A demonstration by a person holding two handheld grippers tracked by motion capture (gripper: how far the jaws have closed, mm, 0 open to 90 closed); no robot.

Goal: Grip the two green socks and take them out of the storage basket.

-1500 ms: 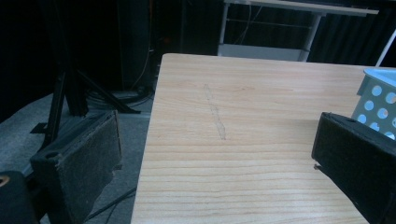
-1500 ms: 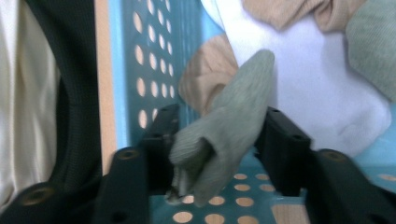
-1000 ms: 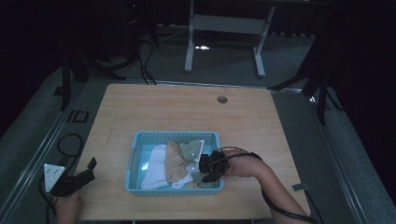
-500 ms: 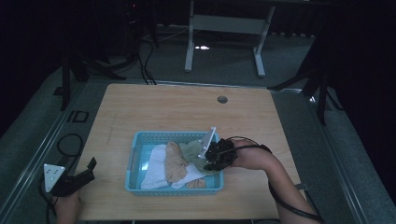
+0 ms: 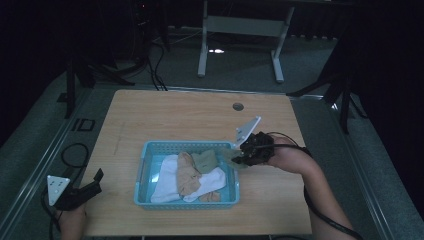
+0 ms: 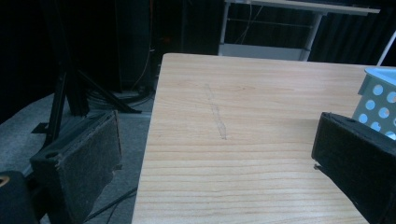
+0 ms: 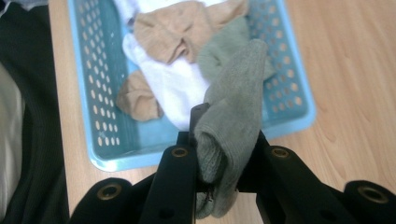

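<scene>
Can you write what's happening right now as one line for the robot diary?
right gripper: shut on green sock, lifting it from blue basket | left gripper: open, idle by table edge

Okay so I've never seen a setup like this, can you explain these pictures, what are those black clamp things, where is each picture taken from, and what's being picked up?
A person sits at a wooden table with a hand-held clamp tool in each hand. One picture looks down from above; the other two come from cameras riding on each tool, looking along its black fingers. On the table stands a blue perforated basket of socks: white, tan and green. The right gripper is shut on a green sock, held up above the basket's edge with its far end trailing inside. The left gripper rests open at the table's near left corner, holding nothing.
</scene>
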